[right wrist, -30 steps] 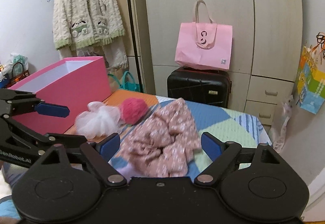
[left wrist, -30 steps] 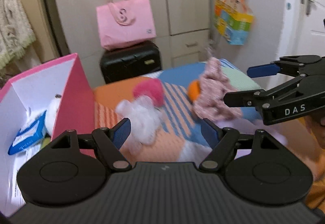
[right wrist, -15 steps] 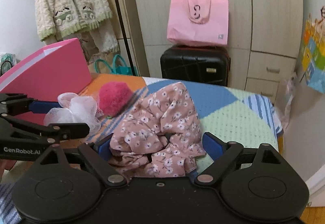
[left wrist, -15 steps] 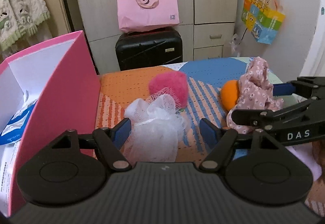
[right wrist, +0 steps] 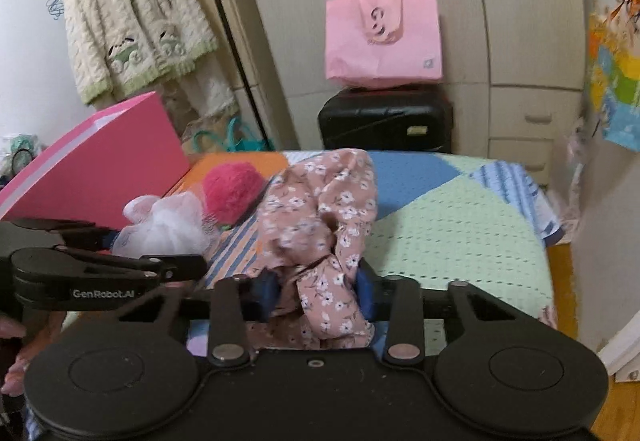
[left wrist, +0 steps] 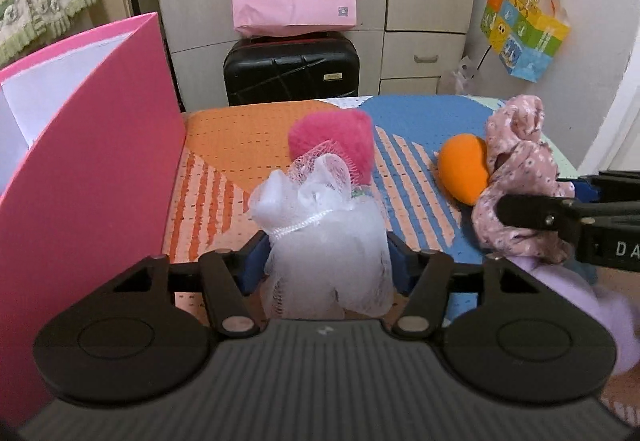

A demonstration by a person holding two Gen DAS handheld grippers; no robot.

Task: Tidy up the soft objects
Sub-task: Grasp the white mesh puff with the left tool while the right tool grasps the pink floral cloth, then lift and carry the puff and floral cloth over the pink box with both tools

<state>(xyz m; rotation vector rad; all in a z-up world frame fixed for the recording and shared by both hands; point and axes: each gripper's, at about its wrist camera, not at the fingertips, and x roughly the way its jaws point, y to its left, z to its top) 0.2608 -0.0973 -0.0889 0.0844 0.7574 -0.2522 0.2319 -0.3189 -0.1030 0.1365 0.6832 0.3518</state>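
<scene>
Standing pink box (left wrist: 92, 161), contents hidden

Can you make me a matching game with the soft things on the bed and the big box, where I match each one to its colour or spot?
Things:
1. white mesh pouf
2. flowery cloth
3. fluffy ball
4. box

Clues:
A. pink, standing at the left edge of the bed
B. between the pads of the right gripper, whose jaws are closing
C. deep pink, lying just behind the pouf
D. between the pads of the left gripper, whose jaws are closing

Pairs: 1-D, 2-B, 3-C, 4-A
</scene>
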